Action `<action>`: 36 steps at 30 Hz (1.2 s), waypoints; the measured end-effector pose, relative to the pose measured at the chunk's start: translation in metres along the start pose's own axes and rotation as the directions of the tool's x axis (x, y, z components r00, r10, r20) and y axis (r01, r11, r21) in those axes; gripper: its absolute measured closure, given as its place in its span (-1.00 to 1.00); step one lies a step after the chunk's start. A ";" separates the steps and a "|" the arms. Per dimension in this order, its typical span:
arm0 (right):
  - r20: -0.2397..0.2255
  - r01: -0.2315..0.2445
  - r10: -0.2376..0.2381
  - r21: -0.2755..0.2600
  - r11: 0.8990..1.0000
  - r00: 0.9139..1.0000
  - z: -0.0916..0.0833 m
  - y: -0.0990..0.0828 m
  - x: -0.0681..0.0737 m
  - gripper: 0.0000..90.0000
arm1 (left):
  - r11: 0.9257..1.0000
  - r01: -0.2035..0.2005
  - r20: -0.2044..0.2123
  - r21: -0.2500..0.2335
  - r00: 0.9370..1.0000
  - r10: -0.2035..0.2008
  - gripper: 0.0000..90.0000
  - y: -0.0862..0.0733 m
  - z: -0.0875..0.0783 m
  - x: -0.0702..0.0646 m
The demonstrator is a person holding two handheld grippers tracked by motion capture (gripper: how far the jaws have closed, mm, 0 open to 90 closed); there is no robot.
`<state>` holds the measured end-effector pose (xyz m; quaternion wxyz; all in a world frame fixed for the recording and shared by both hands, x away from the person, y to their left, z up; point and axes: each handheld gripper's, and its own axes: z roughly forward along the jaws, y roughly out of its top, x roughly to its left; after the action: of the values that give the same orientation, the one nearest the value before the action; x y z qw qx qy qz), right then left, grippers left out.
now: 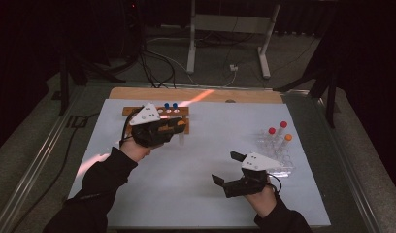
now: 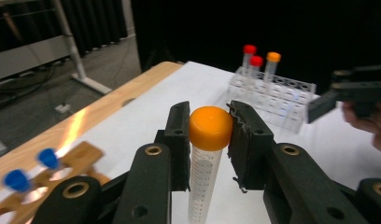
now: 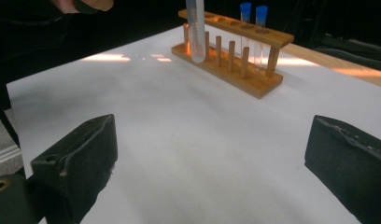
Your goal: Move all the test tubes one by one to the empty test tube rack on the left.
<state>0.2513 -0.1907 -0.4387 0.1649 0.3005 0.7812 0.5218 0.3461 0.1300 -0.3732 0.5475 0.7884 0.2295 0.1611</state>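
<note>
Clear plastic rack [image 1: 278, 158] with red-capped tubes [image 1: 272, 131], white table sheet [image 1: 196, 184]

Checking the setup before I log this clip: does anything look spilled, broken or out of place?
Nothing stands out. The orange-capped tube is clamped upright in the left gripper, near the wooden rack holding two blue-capped tubes. Three capped tubes stand upright in the clear rack. The right gripper is open and holds nothing.

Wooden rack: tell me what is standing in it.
The wooden rack holds two blue-capped tubes upright near one end; several holes show bare. The left gripper holds an orange-capped tube beside it. In the high view that gripper covers part of the rack.
</note>
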 end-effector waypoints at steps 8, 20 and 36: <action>0.012 -0.003 0.004 -0.029 1.000 1.000 -0.002 -0.003 -0.001 -1.00 | 1.000 0.013 -0.098 -0.021 0.995 -0.015 0.59 0.008 -0.010 0.027; 0.016 0.040 -0.040 -0.022 0.999 0.999 0.000 -0.004 0.001 -1.00 | 0.998 0.041 -0.215 -0.037 0.975 -0.048 0.59 0.012 -0.012 0.072; 0.010 0.042 -0.042 -0.022 0.999 0.999 -0.001 -0.004 0.000 -1.00 | 0.990 0.116 -0.292 -0.077 0.947 -0.134 0.59 -0.001 0.004 0.117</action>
<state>0.2499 -0.1924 -0.4424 0.1830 0.2847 0.7806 0.5254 0.4463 0.1901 -0.3747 0.5390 0.7228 0.3536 0.2490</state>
